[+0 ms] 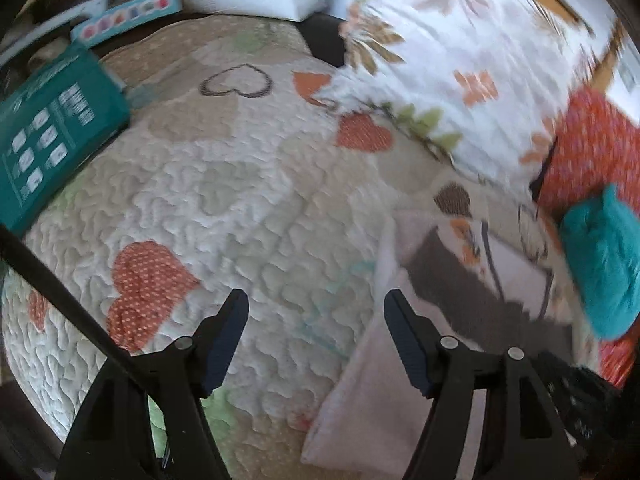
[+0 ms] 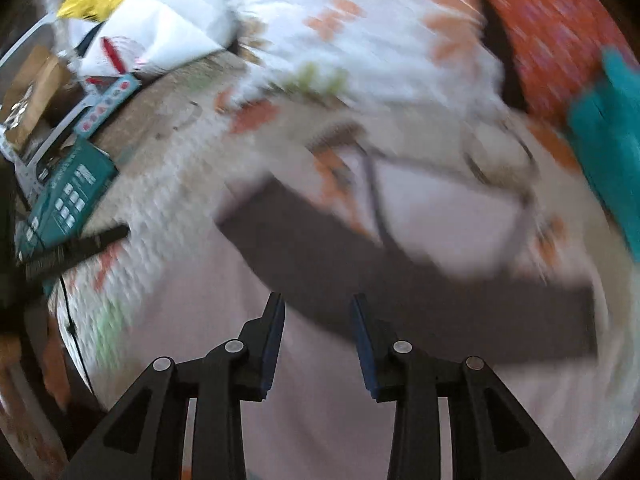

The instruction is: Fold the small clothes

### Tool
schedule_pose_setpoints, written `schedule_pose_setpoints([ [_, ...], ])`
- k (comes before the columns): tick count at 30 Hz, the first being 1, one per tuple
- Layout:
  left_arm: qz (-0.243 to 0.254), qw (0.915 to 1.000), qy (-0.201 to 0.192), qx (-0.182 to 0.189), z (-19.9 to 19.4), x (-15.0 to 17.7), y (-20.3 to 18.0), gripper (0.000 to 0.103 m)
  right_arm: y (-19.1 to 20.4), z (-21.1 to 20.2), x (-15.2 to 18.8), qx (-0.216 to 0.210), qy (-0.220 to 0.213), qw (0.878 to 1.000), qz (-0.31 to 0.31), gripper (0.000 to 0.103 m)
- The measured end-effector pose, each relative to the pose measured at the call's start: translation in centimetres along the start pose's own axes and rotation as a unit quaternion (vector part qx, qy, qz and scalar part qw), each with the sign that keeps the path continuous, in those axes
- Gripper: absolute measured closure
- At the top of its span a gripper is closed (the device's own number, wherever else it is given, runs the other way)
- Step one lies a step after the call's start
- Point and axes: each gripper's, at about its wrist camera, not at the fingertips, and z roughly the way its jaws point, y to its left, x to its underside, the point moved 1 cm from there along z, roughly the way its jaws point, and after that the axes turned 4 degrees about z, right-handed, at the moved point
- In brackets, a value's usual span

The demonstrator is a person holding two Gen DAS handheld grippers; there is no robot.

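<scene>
A small pale pink garment (image 1: 368,408) with a dark brown band (image 1: 468,292) lies on the quilted bed cover (image 1: 248,216). In the left wrist view it lies to the right of my left gripper (image 1: 316,300), which is open and empty over the quilt. In the right wrist view, which is blurred, the same garment (image 2: 440,208) fills the middle. Its brown band (image 2: 360,264) lies just ahead of my right gripper (image 2: 318,300), which is open and empty above the pink cloth.
A teal box (image 1: 52,136) lies at the quilt's left edge. A flowered pillow (image 1: 460,60), a red patterned cushion (image 1: 592,152) and a teal cloth (image 1: 608,264) lie to the right. White bags (image 2: 168,12) and a flat pale blue box with coloured dots (image 2: 108,104) lie at the back.
</scene>
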Motion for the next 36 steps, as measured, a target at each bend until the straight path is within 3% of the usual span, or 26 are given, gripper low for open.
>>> schedule_pose_setpoints([
  [3, 0.035, 0.9993, 0.008, -0.012, 0.7, 0.7, -2.2, 0.033, -5.3, -0.5, 4.2, 0.038, 0.019, 0.998, 0.052, 0.066],
  [7, 0.063, 0.9971, 0.041, -0.012, 2.4, 1.9, -4.5, 0.033, -12.5, -3.5, 8.1, 0.104, 0.001, 0.986, 0.131, 0.067],
  [9, 0.069, 0.9960, 0.057, -0.011, 3.2, 2.5, -5.1, 0.033, -15.5, -5.9, 9.5, 0.105, -0.014, 0.979, 0.176, 0.068],
  [11, 0.070, 0.9951, 0.069, -0.008, 3.7, 3.0, -5.6, 0.033, -16.9, -8.3, 10.3, 0.105, -0.033, 0.973, 0.201, 0.068],
  [14, 0.073, 0.9941, 0.080, -0.002, 4.2, 3.5, -6.5, 0.031, -17.8, -11.2, 11.2, 0.150, -0.059, 0.965, 0.207, 0.057],
  [17, 0.077, 0.9919, 0.100, 0.014, 4.9, 4.3, -7.1, 0.022, -18.7, -13.3, 12.5, 0.140, -0.077, 0.959, 0.235, 0.055],
  [22, 0.054, 0.9912, 0.116, 0.032, 5.3, 4.5, -6.3, 0.019, -19.7, -14.2, 14.7, 0.136, -0.086, 0.950, 0.267, 0.050],
  [26, 0.052, 0.9941, 0.084, 0.045, 3.4, 4.4, -5.9, 0.019, -20.4, -14.2, 16.5, 0.117, -0.088, 0.943, 0.299, 0.046],
  [28, 0.066, 0.9958, 0.046, 0.044, 1.8, 4.3, -6.0, 0.019, -20.5, -13.7, 16.8, 0.108, -0.088, 0.940, 0.311, 0.046],
  [32, 0.097, 0.9947, -0.020, 0.027, -0.9, 4.2, -6.7, 0.019, -20.5, -12.5, 17.0, 0.093, -0.091, 0.936, 0.326, 0.046],
  [36, 0.120, 0.9913, -0.055, 0.007, -2.0, 4.1, -7.4, 0.019, -20.2, -11.2, 16.9, 0.091, -0.092, 0.936, 0.328, 0.044],
])
